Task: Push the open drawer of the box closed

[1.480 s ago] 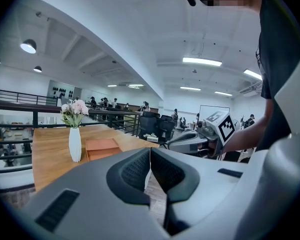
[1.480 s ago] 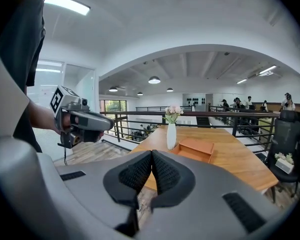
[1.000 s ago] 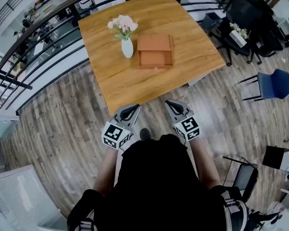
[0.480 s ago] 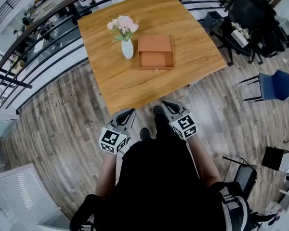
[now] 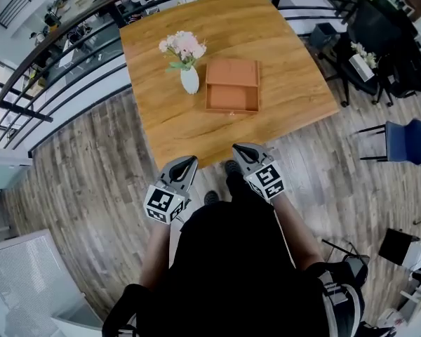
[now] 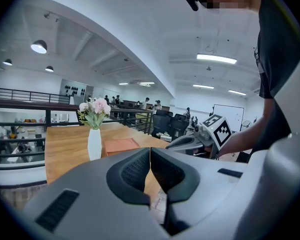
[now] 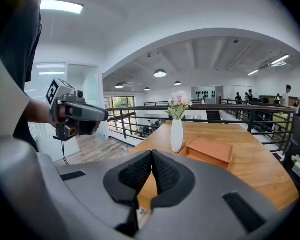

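An orange-brown box [image 5: 231, 86] lies mid-table on the wooden table [image 5: 281, 55], with its drawer [image 5: 231, 99] pulled out toward me. In both gripper views the box [image 6: 121, 145] [image 7: 210, 151] is well ahead of the jaws. My left gripper [image 5: 189, 160] and right gripper [image 5: 237, 148] hover side by side at the table's near edge, short of the box. The left gripper's [image 6: 150, 149] jaws are shut and hold nothing, and so are the right gripper's [image 7: 152, 152] jaws.
A white vase of pink flowers [image 5: 189, 76] stands just left of the box. A black railing [image 5: 70, 41] runs behind and left of the table. A blue chair [image 5: 407, 140] and dark office chairs [image 5: 393, 41] stand to the right. Wood floor surrounds me.
The table and box have slid slightly lower and to the right in the head view. The right gripper has edged up and left toward the table edge; both stay shut.
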